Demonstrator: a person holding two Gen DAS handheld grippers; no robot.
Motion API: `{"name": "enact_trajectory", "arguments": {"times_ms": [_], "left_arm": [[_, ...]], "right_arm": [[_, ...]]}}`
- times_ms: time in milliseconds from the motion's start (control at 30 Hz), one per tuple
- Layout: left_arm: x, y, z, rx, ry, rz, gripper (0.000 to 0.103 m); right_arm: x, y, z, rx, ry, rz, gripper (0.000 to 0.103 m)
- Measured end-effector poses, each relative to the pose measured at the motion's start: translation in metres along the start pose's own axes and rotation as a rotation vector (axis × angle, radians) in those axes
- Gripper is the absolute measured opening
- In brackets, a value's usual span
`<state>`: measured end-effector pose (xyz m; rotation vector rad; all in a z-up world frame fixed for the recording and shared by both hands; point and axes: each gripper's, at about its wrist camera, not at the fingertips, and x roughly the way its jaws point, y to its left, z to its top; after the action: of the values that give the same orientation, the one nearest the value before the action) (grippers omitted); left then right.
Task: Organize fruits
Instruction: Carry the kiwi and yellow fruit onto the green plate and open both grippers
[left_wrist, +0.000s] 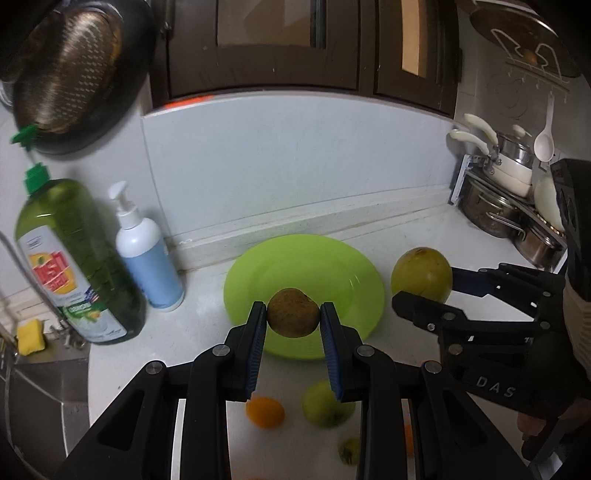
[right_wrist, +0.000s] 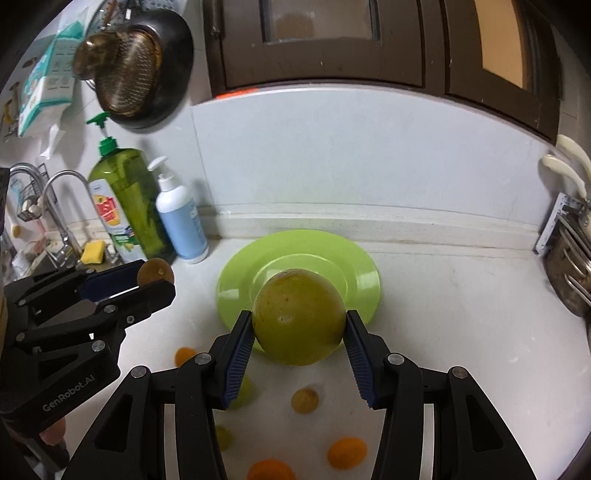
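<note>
My left gripper (left_wrist: 293, 317) is shut on a small brown kiwi (left_wrist: 293, 312) and holds it above the near rim of the green plate (left_wrist: 332, 269). My right gripper (right_wrist: 299, 332) is shut on a large yellow-green fruit (right_wrist: 299, 317), held over the near edge of the green plate (right_wrist: 354, 258). The right gripper also shows at the right of the left wrist view (left_wrist: 424, 291) with that fruit (left_wrist: 421, 275). The left gripper with the kiwi (right_wrist: 155, 271) shows at the left of the right wrist view. Loose oranges (right_wrist: 347, 452), a green apple (left_wrist: 327, 404) and small fruits lie on the counter below.
A green dish-soap bottle (left_wrist: 74, 258) and a white pump bottle (left_wrist: 147, 251) stand left of the plate. The sink with a yellow sponge (left_wrist: 31, 336) is far left. Pots on a rack (left_wrist: 509, 199) stand at the right. A low ledge runs behind the plate.
</note>
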<state>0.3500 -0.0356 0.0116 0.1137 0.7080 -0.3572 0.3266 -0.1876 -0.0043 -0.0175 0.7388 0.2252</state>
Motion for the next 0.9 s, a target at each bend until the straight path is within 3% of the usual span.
{"name": "enact_trajectory", "arguments": {"times_ms": [300,533,900], "left_arm": [[0.058,0.012,0.02,0.015,0.105,-0.03,0.03],[0.111,0.023,0.02,0.017,0.23,-0.049,0.03],[0.148,0.023,0.013,0.05,0.316,-0.053,0.03]], "right_arm": [[0.06,-0.018,0.02,0.006,0.104,0.006,0.05],[0.1,-0.029,0.022,0.0,0.184,-0.001,0.05],[0.143,-0.039,0.015,0.021,0.299,0.013,0.05]]}}
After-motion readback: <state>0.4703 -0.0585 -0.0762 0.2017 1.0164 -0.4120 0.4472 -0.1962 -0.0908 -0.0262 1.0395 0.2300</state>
